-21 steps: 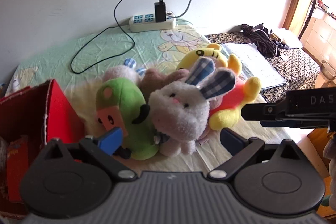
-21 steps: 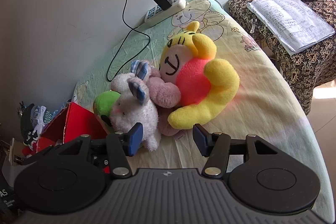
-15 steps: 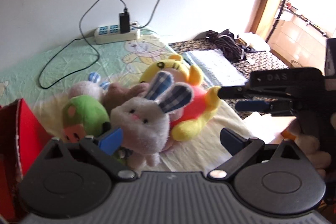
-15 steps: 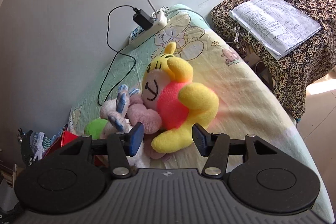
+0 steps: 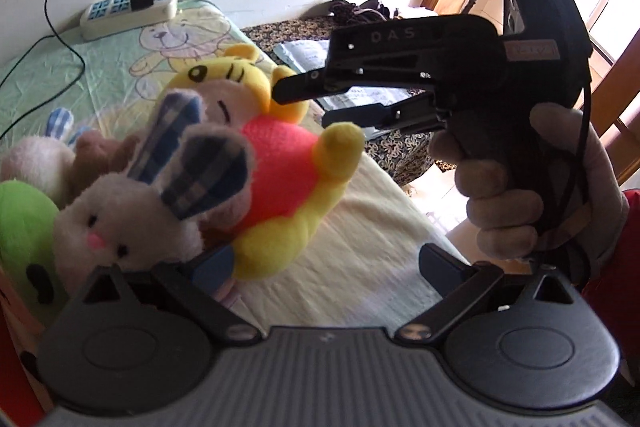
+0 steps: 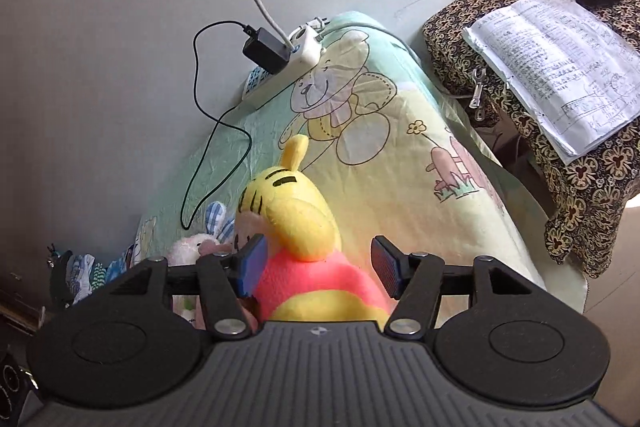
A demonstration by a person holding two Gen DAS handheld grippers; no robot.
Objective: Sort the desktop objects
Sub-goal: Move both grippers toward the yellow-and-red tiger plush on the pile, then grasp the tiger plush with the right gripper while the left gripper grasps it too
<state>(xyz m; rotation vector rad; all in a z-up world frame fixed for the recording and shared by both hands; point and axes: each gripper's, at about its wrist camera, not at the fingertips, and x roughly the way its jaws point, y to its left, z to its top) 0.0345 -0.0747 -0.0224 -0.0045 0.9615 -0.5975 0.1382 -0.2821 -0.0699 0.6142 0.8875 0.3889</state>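
A pile of plush toys lies on the cartoon-print table cloth (image 6: pixel 400 131). A yellow bear in a pink-red shirt (image 5: pixel 280 163) lies on the right of the pile, also in the right wrist view (image 6: pixel 296 227). A white rabbit with checked ears (image 5: pixel 132 211) leans on it, beside a green plush (image 5: pixel 20 223) and a pink plush (image 5: pixel 28 163). My right gripper (image 6: pixel 318 267) is open with the bear's arm and body between its fingers; it also shows in the left wrist view (image 5: pixel 308 103). My left gripper (image 5: pixel 324 263) is open and empty, low in front of the pile.
A white power strip (image 5: pixel 128 13) with a black charger and cables lies at the table's back by the wall. A side table with patterned cloth (image 6: pixel 592 187) holds papers (image 6: pixel 556 67) and dark clothing to the right. A gloved hand (image 5: pixel 520 195) holds the right gripper.
My right gripper has come down onto the yellow bear, whose arm and body now lie between its open fingers. My left gripper's view has swung to the right, so the red box has left it.
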